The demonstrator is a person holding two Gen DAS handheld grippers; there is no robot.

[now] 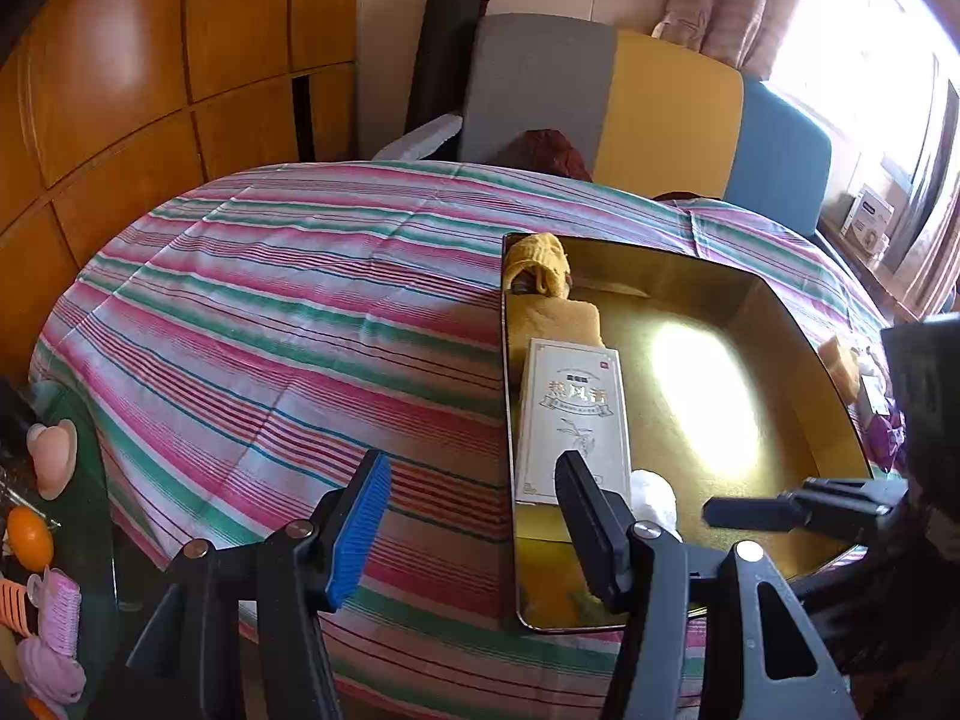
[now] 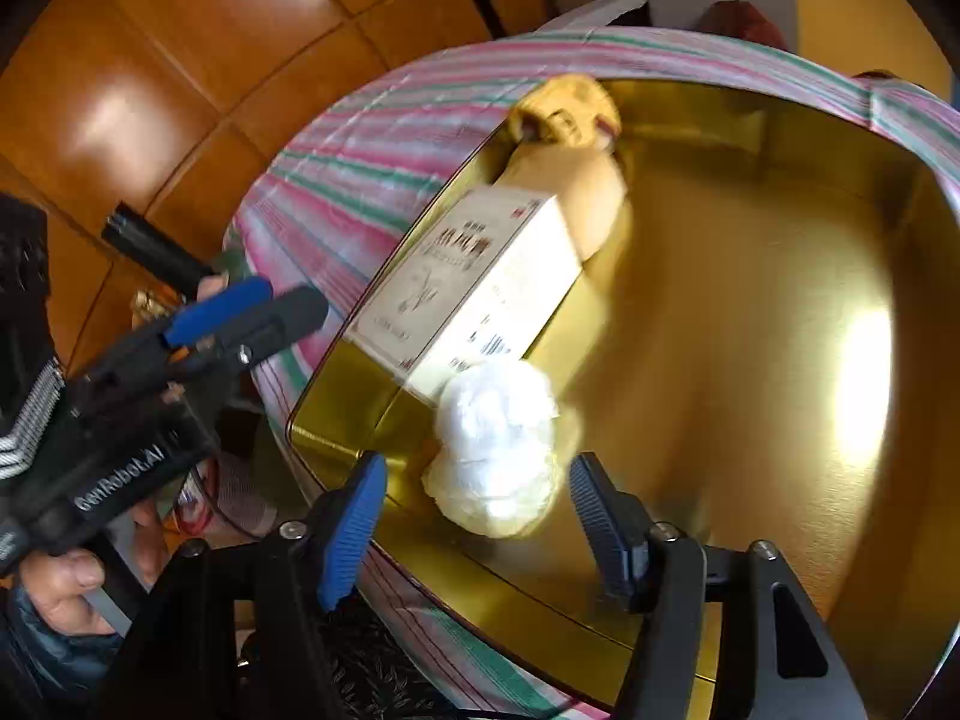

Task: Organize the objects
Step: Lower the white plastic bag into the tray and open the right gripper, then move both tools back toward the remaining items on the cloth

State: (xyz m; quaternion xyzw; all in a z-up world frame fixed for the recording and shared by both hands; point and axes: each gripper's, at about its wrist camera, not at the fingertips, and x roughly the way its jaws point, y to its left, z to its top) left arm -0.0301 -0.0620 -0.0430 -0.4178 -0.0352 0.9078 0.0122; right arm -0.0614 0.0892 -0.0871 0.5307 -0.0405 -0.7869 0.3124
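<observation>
Gold tray (image 1: 780,324): shallow, glossy, set on the striped cloth (image 1: 270,312) toward the table's right side; strong glare on its bare floor.

Contents, ranged along the tray's left wall:
- Yellow knitted item (image 1: 537,261), at the far corner, about 11 o'clock within the tray.
- Beige cloth bundle (image 1: 570,321), just below it, touching the box's far end.
- White printed box (image 1: 573,414), lying flat, long axis parallel to the left wall.
- White crumpled wad (image 2: 498,450), at the box's near end, about 7 o'clock in the tray, touching the box.

Right gripper (image 2: 474,516): jaws apart, poised over the wad, one finger either side; pads not pressing on it.

Left gripper (image 1: 474,522): jaws apart, nothing between them; blue pad (image 1: 360,528) above the cloth, black finger above the tray's near-left edge.

Table edge, 8 o'clock in the left wrist view: pink hair rollers (image 1: 57,612), an orange (image 1: 27,537).
</observation>
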